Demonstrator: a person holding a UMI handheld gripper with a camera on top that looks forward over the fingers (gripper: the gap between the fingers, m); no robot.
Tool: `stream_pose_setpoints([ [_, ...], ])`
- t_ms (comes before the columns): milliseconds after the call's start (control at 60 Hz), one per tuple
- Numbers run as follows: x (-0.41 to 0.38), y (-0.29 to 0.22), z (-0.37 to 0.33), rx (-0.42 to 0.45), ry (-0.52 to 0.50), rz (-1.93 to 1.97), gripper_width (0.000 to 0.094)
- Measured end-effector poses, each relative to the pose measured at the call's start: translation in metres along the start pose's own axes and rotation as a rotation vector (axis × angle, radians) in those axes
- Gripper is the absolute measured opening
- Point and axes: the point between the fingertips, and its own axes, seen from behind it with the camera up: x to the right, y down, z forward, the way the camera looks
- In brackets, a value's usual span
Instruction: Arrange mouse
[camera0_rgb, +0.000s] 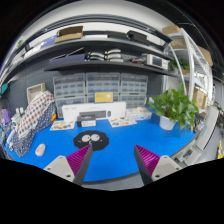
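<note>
A small pale mouse (40, 150) lies on the blue table mat (115, 140), well left of my fingers. A round black mouse pad with white marks (89, 138) lies on the mat just beyond my left finger. My gripper (113, 160) is open and empty; its magenta pads (80, 157) stand wide apart above the near edge of the mat. The mouse is outside the fingers, to their left.
A potted green plant (172, 105) stands on the right of the mat. A patterned bag (35, 112) leans at the left. Boxes and white items (95, 112) line the back edge, with grey drawers and shelves behind.
</note>
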Motion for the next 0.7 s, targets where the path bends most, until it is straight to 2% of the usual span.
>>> stream_pose_setpoints([
  [100, -0.029, 0.034, 0.005, -0.074, -0.039, -0.013, 0.0827],
  [250, -0.087, 0.079, 0.016, -0.134, -0.086, -0.02, 0.0826],
  [433, -0.181, 0.125, 0.024, -0.213, -0.209, -0.083, 0.0829],
  [700, -0.318, 0.154, 0.048, -0.278, -0.354, -0.13, 0.0839],
])
